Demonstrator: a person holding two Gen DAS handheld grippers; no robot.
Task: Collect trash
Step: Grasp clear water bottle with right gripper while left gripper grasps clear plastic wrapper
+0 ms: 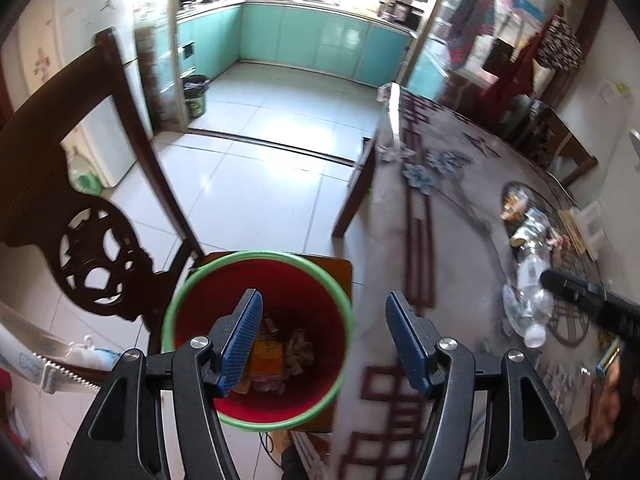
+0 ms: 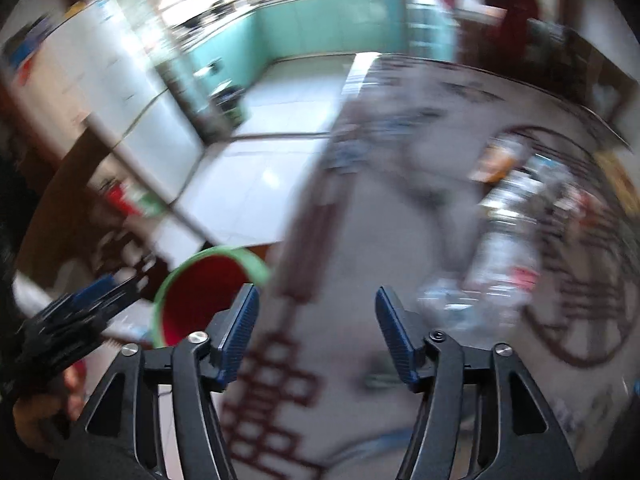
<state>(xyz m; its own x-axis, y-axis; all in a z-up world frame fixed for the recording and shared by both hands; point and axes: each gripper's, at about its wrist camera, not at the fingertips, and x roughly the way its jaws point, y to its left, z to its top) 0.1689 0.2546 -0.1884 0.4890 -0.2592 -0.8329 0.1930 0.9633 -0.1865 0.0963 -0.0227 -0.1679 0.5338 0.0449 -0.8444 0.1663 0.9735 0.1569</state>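
A red bin with a green rim [image 1: 256, 340] stands on a wooden chair seat beside the table; crumpled paper and an orange packet [image 1: 268, 354] lie in its bottom. My left gripper [image 1: 324, 336] is open and empty, above the bin's right rim. On the table to the right lies a clear plastic bottle [image 1: 530, 296] among other litter. My right gripper [image 2: 316, 332] is open and empty over the table, seen from the left as a dark shape [image 1: 588, 300] by the bottle. The right wrist view is blurred; the bin [image 2: 200, 296] and the bottle [image 2: 500, 268] show there.
A carved dark wooden chair back [image 1: 80, 216] stands left of the bin. The patterned table [image 1: 424, 240] holds a plate with scraps [image 1: 516, 204] and a white card [image 1: 592, 220]. A dark bin [image 1: 195, 94] stands by the kitchen doorway. White floor tiles lie beyond.
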